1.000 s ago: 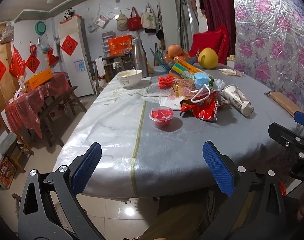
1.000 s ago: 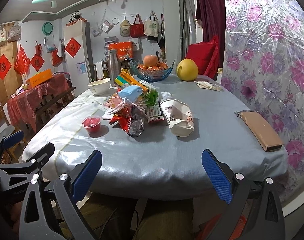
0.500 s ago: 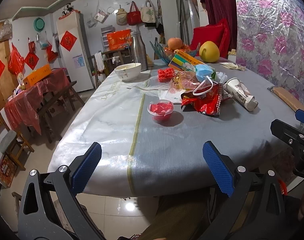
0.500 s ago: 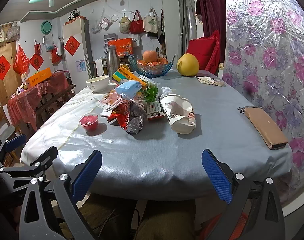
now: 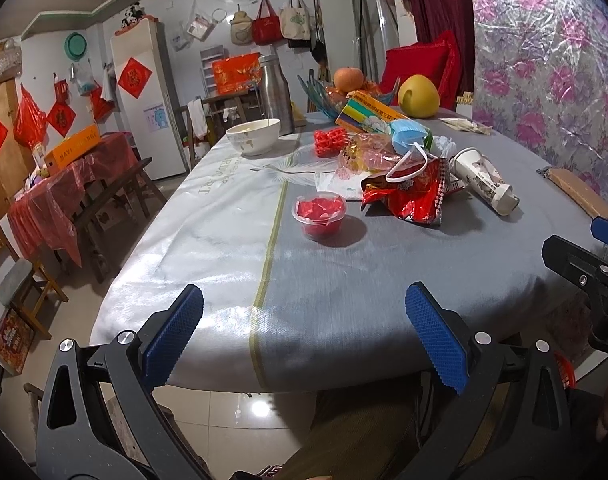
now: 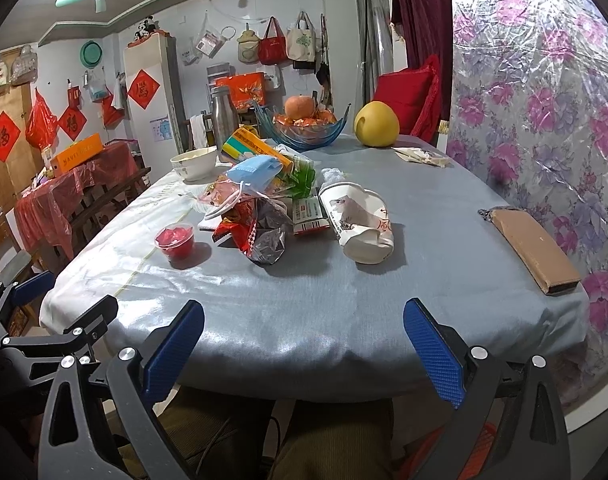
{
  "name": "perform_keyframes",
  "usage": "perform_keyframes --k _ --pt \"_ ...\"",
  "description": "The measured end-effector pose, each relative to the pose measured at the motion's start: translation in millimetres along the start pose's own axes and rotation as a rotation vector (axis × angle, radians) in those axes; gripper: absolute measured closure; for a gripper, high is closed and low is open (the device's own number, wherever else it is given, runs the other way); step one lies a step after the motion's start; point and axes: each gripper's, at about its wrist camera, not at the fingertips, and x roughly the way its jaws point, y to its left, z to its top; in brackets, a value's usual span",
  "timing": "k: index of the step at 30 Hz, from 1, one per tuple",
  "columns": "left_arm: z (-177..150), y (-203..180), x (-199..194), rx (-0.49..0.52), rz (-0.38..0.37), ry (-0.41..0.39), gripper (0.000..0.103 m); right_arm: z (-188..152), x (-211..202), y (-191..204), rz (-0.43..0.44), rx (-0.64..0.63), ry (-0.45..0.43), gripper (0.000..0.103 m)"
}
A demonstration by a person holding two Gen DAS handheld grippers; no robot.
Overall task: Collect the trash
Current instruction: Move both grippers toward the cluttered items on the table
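Note:
A heap of trash lies mid-table: a red snack bag (image 5: 414,196) (image 6: 252,224), a blue face mask (image 5: 410,136) (image 6: 256,170), a crushed paper cup (image 5: 486,186) (image 6: 360,220), wrappers, and a small clear cup of red pieces (image 5: 320,214) (image 6: 175,240). My left gripper (image 5: 304,336) hangs open at the table's near edge, well short of the heap. My right gripper (image 6: 304,344) is open too, at the near edge, with nothing between its fingers.
A grey cloth covers the table (image 5: 232,240). Toward the back stand a white bowl (image 5: 253,136), a steel flask (image 5: 276,96), a glass fruit bowl (image 6: 304,128) and a pomelo (image 6: 375,124). A brown wallet (image 6: 532,248) lies at the right edge. Chairs and a red-covered side table (image 5: 64,184) stand left.
Both grippers have risen and edged a little toward the table, so the tabletop shows from higher up. Nothing on the table has moved; both stay open.

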Motion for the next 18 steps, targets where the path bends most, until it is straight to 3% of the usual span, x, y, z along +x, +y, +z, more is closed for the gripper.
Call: perform_keyframes --k 18 --pt "1 -5 14 0.007 -0.002 0.031 0.006 1 12 -9 -0.007 0.001 0.021 0.005"
